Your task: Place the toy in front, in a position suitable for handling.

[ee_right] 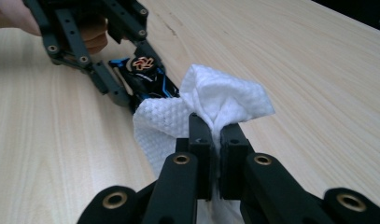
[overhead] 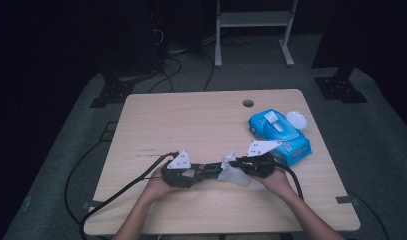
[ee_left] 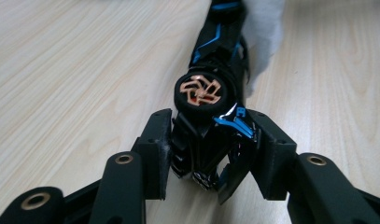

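Blue plastic wet-wipe pack point(overhead: 281, 135) with its white round lid point(overhead: 297, 119) flipped open, near right edge of light wooden surface point(overhead: 191, 120).

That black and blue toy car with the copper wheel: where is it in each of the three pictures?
High view: the toy car lies low at centre, between the two grippers.
Left gripper view: it runs up the middle from between the jaws, wheel facing the camera.
Right gripper view: upper left, behind the wipe.
Shared landmark: the white wipe at the car's far end.
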Tool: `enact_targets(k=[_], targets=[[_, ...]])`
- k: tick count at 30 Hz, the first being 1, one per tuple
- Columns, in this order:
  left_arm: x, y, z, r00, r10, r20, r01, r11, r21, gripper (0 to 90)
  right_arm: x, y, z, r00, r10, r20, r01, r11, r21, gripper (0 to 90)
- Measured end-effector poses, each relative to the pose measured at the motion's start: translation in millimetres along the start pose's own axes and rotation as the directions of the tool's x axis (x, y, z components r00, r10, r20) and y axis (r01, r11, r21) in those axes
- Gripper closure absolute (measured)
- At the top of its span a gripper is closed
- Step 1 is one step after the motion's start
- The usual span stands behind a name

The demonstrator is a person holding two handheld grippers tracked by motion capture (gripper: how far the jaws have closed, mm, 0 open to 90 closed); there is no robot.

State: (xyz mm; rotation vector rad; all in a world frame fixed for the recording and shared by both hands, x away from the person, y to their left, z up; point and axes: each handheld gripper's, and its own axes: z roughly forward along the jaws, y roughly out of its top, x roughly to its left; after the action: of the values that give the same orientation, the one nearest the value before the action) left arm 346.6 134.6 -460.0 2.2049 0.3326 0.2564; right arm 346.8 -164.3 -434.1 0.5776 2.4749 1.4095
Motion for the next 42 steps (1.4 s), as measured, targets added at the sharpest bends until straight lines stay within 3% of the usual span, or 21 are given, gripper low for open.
enact_targets(k=[6, 7, 10, 11, 14, 20, 21, 28, 30, 37, 42], targets=[[0.2, -2.7, 2.4, 0.9989, -0.038, 0.026, 0.037, 0.9989, 0.028, 44.8, 5.1, -2.3, -3.2, 0.9999, -0.007, -0.013, 0.007, 1.000, 0.000, 85.9], [1.4, -3.1, 2.7, 0.9964, -0.069, 0.050, 0.068, 0.9974, 0.026, 42.2, 5.8, -3.0, -3.6, 0.9999, -0.008, -0.015, 0.008, 1.000, -0.003, 85.9], [2.1, -3.7, 3.5, 0.9937, -0.089, 0.068, 0.087, 0.9959, 0.026, 36.9, 7.1, -4.5, -4.9, 0.9998, -0.004, -0.022, 0.004, 1.000, -0.005, 85.9], [3.1, -4.4, 4.8, 0.9898, -0.114, 0.085, 0.112, 0.9932, 0.033, 34.0, 8.7, -6.8, -6.4, 0.9996, 0.005, -0.029, -0.005, 1.000, -0.011, 85.9], [2.2, -5.2, 5.6, 0.9898, -0.099, 0.102, 0.096, 0.9947, 0.035, 31.7, 12.4, -9.7, -8.4, 0.9993, 0.005, -0.038, -0.006, 1.000, -0.013, 85.9], [0.9, -5.3, 5.0, 0.9939, -0.069, 0.085, 0.066, 0.9968, 0.044, 27.3, 16.3, -11.4, -7.0, 0.9989, -0.002, -0.046, 0.002, 1.000, -0.003, 85.9], [-0.5, -5.6, 5.4, 0.9964, -0.047, 0.071, 0.043, 0.9980, 0.046, 26.9, 16.7, -11.4, -6.2, 0.9990, -0.002, -0.045, 0.002, 1.000, 0.001, 85.9], [-2.2, -6.3, 5.8, 0.9996, -0.010, 0.028, 0.009, 0.9985, 0.054, 22.8, 17.3, -15.0, -1.8, 0.9989, 0.003, -0.046, -0.002, 1.000, 0.026, 85.8], [-1.3, -7.1, 6.2, 1.0000, 0.009, -0.004, -0.009, 0.9981, 0.062, 22.8, 16.9, -16.8, 0.3, 0.9989, 0.004, -0.046, -0.002, 0.999, 0.037, 85.8], [1.3, -6.4, 4.6, 1.0000, -0.004, 0.005, 0.004, 0.9988, 0.048, 21.6, 13.2, -19.8, 3.7, 0.9988, 0.015, -0.046, -0.011, 0.998, 0.067, 85.7], [3.6, -8.4, 8.1, 0.9996, -0.028, 0.011, 0.027, 0.9975, 0.065, 17.7, 12.9, -12.1, -2.2, 0.9982, 0.023, -0.055, -0.021, 0.999, 0.042, 85.5]])
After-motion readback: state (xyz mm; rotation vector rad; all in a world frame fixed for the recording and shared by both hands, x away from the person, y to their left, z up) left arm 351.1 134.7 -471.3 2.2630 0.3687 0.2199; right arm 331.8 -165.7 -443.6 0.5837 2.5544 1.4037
